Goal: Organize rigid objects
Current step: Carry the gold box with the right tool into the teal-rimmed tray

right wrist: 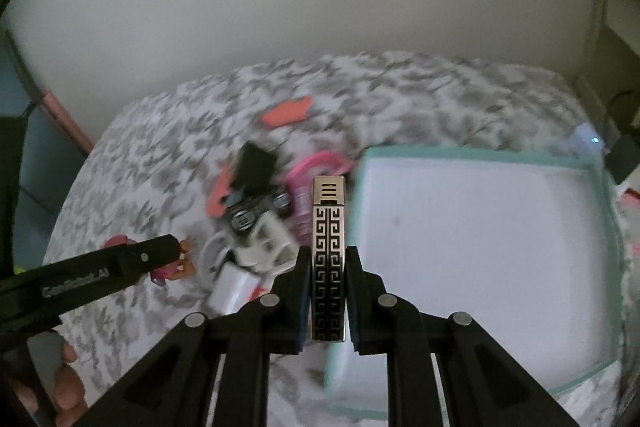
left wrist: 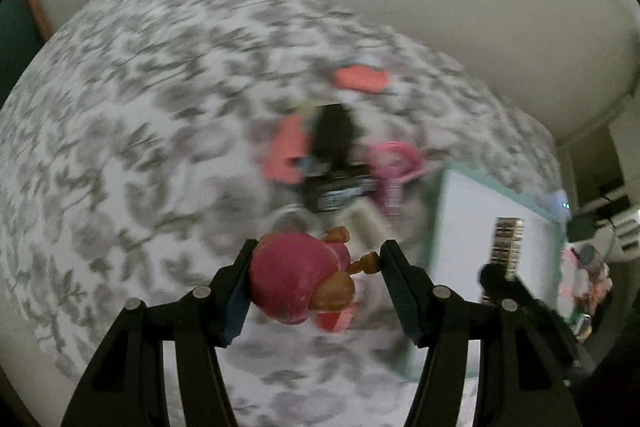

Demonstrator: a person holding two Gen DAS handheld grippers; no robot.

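My left gripper (left wrist: pixel 318 263) is shut on a small doll with a pink head and brown limbs (left wrist: pixel 304 277), held above the patterned bedspread (left wrist: pixel 120 147). It also shows in the right wrist view (right wrist: pixel 172 265) at the left. My right gripper (right wrist: pixel 328 259) is shut on a silver lighter with a black key pattern (right wrist: pixel 328 255), upright, at the left edge of the mint-rimmed white box (right wrist: pixel 480 247). The lighter also shows in the left wrist view (left wrist: pixel 507 243) over the box (left wrist: pixel 480 227).
A blurred pile lies on the bedspread left of the box: a black toy car (right wrist: pixel 256 211), a white toy car (right wrist: pixel 268 243), a pink item (right wrist: pixel 316 167) and orange flat pieces (right wrist: pixel 288 111). A plain wall stands behind the bed.
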